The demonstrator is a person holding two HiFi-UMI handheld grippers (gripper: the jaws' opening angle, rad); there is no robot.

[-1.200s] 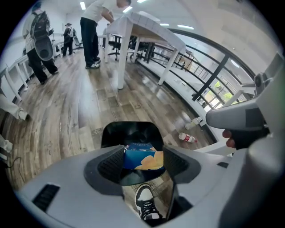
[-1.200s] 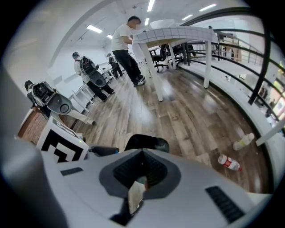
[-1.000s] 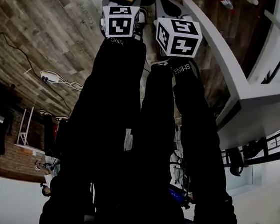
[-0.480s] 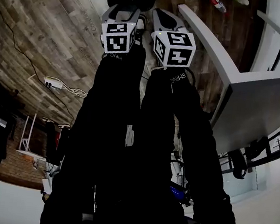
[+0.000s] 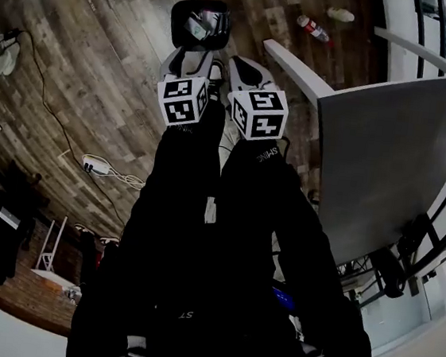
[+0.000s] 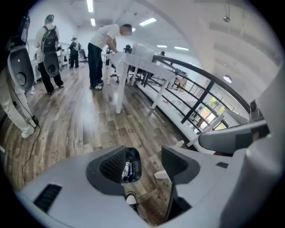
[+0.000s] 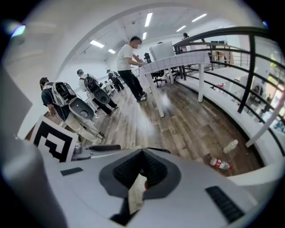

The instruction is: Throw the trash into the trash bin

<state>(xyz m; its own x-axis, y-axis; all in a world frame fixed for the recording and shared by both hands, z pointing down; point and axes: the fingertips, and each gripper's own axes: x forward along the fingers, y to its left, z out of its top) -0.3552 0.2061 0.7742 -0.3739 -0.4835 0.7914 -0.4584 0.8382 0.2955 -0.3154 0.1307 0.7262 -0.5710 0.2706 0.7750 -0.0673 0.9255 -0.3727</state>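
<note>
**A:** Left gripper [image 6: 144, 164] state?

**B:** The jaws were seen standing apart in the left gripper view, with nothing clamped. Only wood floor [image 6: 89, 129] and the trash bin [image 6: 136, 159], well below, were seen through the gap. The bin's left side was covered by the left jaw pad.

**A:** Right gripper [image 7: 142, 168]?

**B:** Its jaws were closed together. A pale strip [image 7: 136, 196] was noted in the slit behind the pads. It could not be settled whether this was a held scrap or floor seen through the slit.

**A:** Bin in the head view?

**B:** The black bin was found on the floor at top centre, just past both sets of jaw tips. Trash [image 5: 196, 27] was seen inside as white and bluish bits. The items could not be identified, and the near rim was met by the jaw tips in that view.

**A:** Loose trash?

**B:** Two bottles were spotted on the floor beyond the white table leg [image 5: 295, 70], well apart from the bin: a red-labelled bottle [image 5: 313, 28] and a pale bottle [image 5: 340, 14]. The print was too small to be read.

**A:** What else was blocked?

**B:** The lower head view was filled by black sleeves [image 5: 222, 254], so the floor under them was hidden. The gripper bodies were masked by the marker cubes [image 5: 184, 101]. The grey table [image 5: 386, 152] was cut off at the right edge.
</note>
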